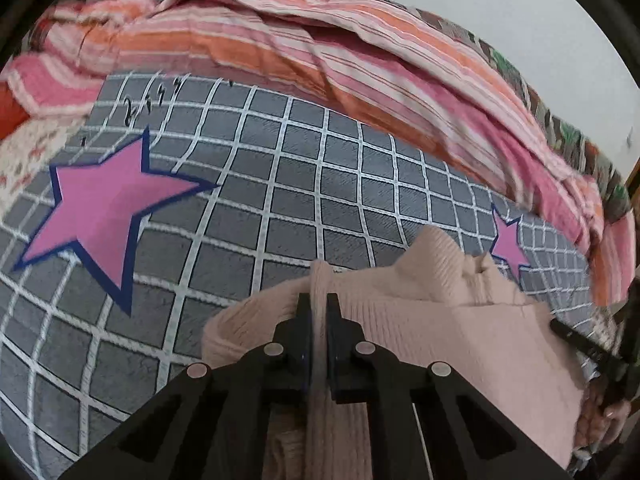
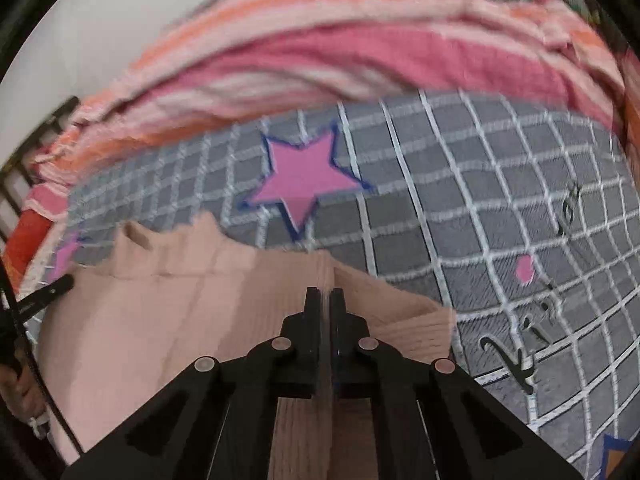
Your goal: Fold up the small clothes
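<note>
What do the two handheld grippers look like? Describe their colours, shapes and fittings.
The left gripper and right gripper look alike: matte black, with two flat, narrow fingers on angular linkage arms with slotted cut-outs. Four round silver pin heads mark each one's pivots. A thin black toothed strap shows at the right gripper's side. No sleeves are visible.

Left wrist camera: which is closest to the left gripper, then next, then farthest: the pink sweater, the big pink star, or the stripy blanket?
1. Pink sweater: pinched in the left gripper.
2. Big pink star: on the left, on the grid sheet.
3. Stripy blanket: bunched along the top, behind.
</note>
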`<state>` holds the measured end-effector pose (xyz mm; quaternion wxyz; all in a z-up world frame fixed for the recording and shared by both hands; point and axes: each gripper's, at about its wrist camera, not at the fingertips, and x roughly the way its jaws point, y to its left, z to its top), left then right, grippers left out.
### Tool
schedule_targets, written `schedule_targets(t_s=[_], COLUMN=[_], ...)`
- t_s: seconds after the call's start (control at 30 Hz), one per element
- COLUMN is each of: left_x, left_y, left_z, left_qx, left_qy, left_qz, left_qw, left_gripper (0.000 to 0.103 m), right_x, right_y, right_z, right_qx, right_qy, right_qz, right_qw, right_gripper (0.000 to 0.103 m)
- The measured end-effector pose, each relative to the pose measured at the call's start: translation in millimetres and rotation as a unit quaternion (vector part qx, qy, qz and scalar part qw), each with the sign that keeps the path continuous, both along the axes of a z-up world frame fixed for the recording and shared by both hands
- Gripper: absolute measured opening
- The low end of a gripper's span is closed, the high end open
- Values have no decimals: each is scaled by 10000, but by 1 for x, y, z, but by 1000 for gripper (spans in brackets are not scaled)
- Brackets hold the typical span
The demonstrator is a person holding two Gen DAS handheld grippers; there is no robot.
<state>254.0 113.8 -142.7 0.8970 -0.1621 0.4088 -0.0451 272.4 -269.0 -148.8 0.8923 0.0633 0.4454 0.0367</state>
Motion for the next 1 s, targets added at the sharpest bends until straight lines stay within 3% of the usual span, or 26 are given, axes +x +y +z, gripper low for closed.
schedule_targets(t_s=[0.17,0.23,0.3,0.33,0.4,0.5,0.67,0.8,1.0], left_x=[-9,-16,-25,-31,-40,-50,-56,-57,-51], left_y=[9,14,20,24,31,44,69,77,59], left_z=[7,13,19,21,22,16,-9,-20,-23], left_qx=[-134,-164,-203,-246,-149,-31,-84,-260,376], left_qy=[2,-71,-222,-307,-348,-354,-260,-430,-422], left_qz=[-25,2,53,60,195,307,629,555,455], left_qw=[9999,9998,9995,9992,9991,9989,9976,9972,9974], left_gripper=[11,22,30,34,42,44,54,55,59], right_x=[-10,-20,-34,-40,-50,-54,-31,-6,17], right_y=[12,30,50,62,87,118,148,149,161], right_z=[21,39,52,56,57,41,-2,-10,-16], right_qx=[-188,-355,-423,-389,-236,19,-519,-445,-752], right_qy=[-141,-355,-547,-636,-660,-487,-39,256,290], right_qz=[-46,117,307,429,719,1047,1005,793,681], right_qw=[9997,9987,9971,9963,9949,9933,9936,9955,9944], right_gripper=[11,17,36,37,37,37,37,37,37])
